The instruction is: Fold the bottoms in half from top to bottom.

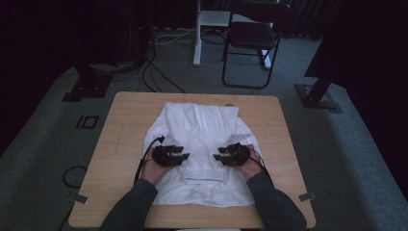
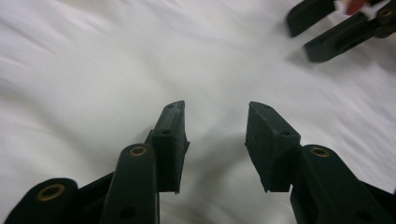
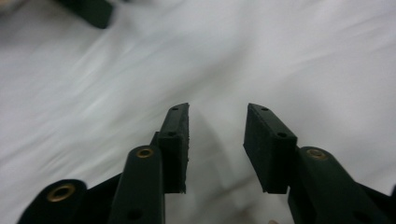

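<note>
A white folded garment point(image 1: 202, 144) lies in the middle of the wooden table point(image 1: 120, 144). My left gripper point(image 1: 185, 153) hovers over its left half, pointing right toward the centre. My right gripper point(image 1: 217, 155) hovers over the right half, pointing left. In the left gripper view the left gripper point(image 2: 215, 135) stands open above the white cloth point(image 2: 116, 70), nothing between its pads, and the other gripper's fingers point(image 2: 336, 39) show at the top right. In the right gripper view the right gripper point(image 3: 217, 137) is open over the cloth point(image 3: 303, 56) too, with bare fabric in the gap.
The table's bare wood point(image 1: 288, 144) frames the garment on both sides. Beyond the far edge stand a black folding chair point(image 1: 252, 41), a white post point(image 1: 197, 33) and cables on the grey carpet point(image 1: 154, 72). Dark stand bases point(image 1: 317, 96) sit at either side.
</note>
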The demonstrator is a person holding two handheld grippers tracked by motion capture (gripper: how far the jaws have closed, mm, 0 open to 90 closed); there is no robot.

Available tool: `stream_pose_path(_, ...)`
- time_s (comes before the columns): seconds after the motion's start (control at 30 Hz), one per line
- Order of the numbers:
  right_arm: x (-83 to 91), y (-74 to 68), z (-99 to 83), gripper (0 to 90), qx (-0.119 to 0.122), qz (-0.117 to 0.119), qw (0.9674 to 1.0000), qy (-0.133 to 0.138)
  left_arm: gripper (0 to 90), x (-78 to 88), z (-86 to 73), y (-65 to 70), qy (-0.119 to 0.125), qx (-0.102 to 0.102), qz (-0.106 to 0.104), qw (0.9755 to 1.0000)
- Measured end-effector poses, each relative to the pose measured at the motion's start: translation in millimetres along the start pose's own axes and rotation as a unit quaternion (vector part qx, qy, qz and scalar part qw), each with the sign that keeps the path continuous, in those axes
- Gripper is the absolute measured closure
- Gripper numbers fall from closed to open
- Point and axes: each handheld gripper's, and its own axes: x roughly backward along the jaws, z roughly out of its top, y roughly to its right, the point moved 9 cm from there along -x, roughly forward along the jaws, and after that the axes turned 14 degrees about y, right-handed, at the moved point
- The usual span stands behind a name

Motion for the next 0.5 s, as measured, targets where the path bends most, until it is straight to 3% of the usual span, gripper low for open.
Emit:
stream_pose_path(0.03, 0.0, 0.0, 0.0, 57.9, 0.0, 0.0, 1.0, 0.0, 57.4, 0.0, 0.0, 0.0, 0.0, 0.0, 0.0, 1.0)
stream_pose_path(0.07, -5.1, 24.1, 12.1, 56.4, -0.02, -0.035, 0.999, 0.021, 57.3, -8.6, 8.0, -16.4, 0.002, -0.003, 0.021, 0.9998)
stream_pose_path(0.1, -9.8, 38.7, 16.5, 55.4, -0.029, -0.056, 0.9977, 0.024, 57.2, -8.6, 8.0, -16.4, 0.002, -0.003, 0.021, 0.9998)
stream_pose_path(0.13, -13.0, 46.4, 18.1, 55.0, -0.033, -0.066, 0.997, 0.024, 56.7, -20.0, 9.6, -31.1, -0.002, -0.005, 0.041, 0.9992)
stream_pose_path(0.17, -13.0, 46.4, 18.1, 55.0, -0.033, -0.066, 0.997, 0.024, 56.6, -20.0, 9.6, -31.1, -0.002, -0.005, 0.041, 0.9992)
stream_pose_path(0.2, -23.3, 63.4, 18.9, 54.3, -0.042, -0.084, 0.9954, 0.02, 56.6, -31.3, 3.0, -45.4, -0.017, -0.01, 0.061, 0.998)
stream_pose_path(0.23, -23.3, 63.4, 18.9, 54.3, -0.042, -0.084, 0.9954, 0.02, 56.6, -31.3, 3.0, -45.4, -0.017, -0.01, 0.061, 0.998)
stream_pose_path(0.27, -34.8, 78.7, 11.2, 54.7, -0.046, -0.105, 0.9935, 0.002, 56.7, -35.9, -2.9, -51.9, -0.029, -0.013, 0.069, 0.9972)
stream_pose_path(0.3, -34.8, 78.7, 11.2, 54.7, -0.046, -0.105, 0.9935, 0.002, 56.7, -39.9, -9.4, -56.5, -0.036, -0.008, 0.073, 0.9967)
stream_pose_path(0.33, -41.6, 86.7, -0.9, 54.8, -0.06, -0.117, 0.9911, -0.02, 56.7, -44.3, -21.9, -60.9, -0.043, 0.008, 0.071, 0.9966)
stream_pose_path(0.37, -43.4, 88.4, -6.6, 55.0, -0.066, -0.117, 0.9906, -0.027, 56.8, -44.3, -21.9, -60.9, -0.043, 0.008, 0.071, 0.9966)
stream_pose_path(0.4, -44.1, 88.4, -10.9, 55.4, -0.076, -0.118, 0.9898, -0.027, 56.9, -44.3, -30.4, -60.4, -0.036, 0.017, 0.068, 0.9969)
stream_pose_path(0.5, -42.1, 86.9, -13.9, 55.8, -0.08, -0.119, 0.9896, -0.014, 57.6, -41.0, -33.3, -59.7, -0.026, 0.024, 0.066, 0.9972)
